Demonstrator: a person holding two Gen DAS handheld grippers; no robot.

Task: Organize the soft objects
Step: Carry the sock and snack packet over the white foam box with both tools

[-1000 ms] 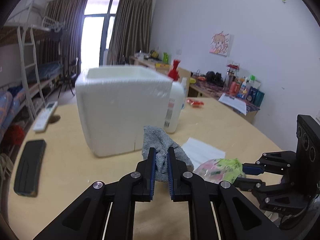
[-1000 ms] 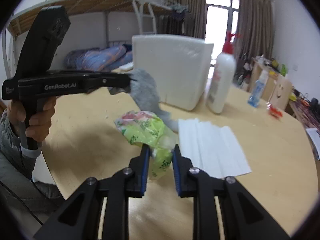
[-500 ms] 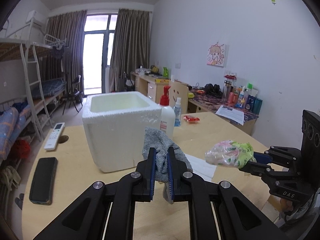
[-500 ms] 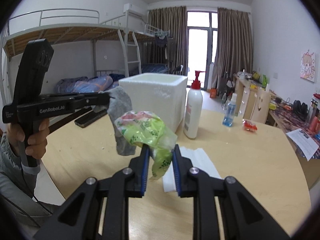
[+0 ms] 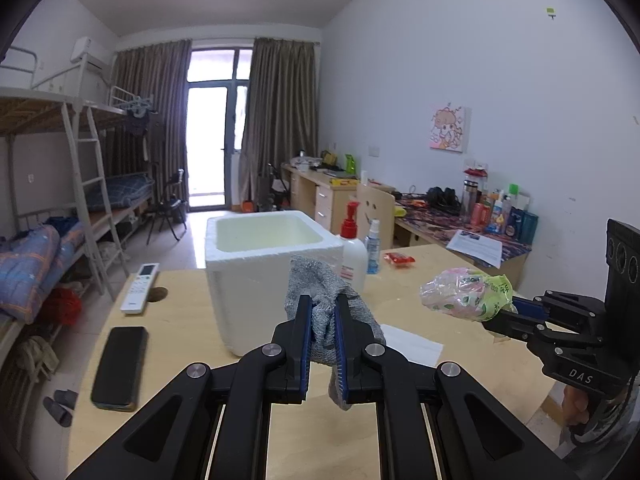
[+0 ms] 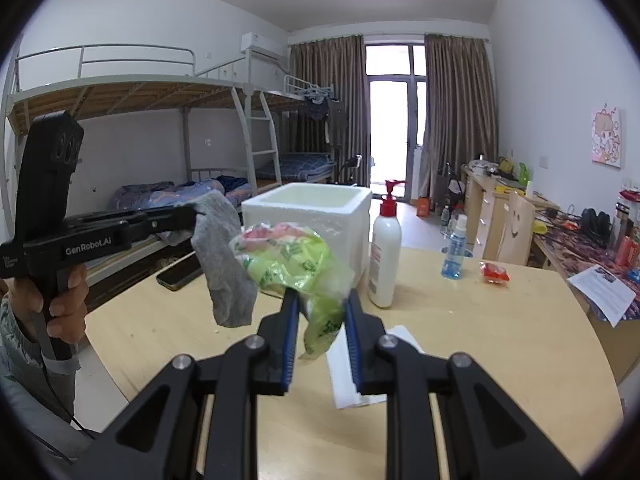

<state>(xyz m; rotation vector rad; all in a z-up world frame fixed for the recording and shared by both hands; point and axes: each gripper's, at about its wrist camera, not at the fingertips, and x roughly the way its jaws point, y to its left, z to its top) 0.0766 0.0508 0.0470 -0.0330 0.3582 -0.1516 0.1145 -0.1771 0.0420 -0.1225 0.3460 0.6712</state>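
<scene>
Left gripper (image 5: pixel 322 338) clamps a limp grey knitted sock (image 5: pixel 320 292), right gripper (image 6: pixel 321 330) a crinkly green-pink plastic bag (image 6: pixel 294 258), both aloft near the open white foam box (image 5: pixel 272 248), likely their next drop.

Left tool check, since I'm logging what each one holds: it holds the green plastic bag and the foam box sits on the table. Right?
Not quite. The left tool holds the grey sock, as the left wrist view shows. The foam box does sit on the table.

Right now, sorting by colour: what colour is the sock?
Grey sock, clearest in the right wrist view.
</scene>
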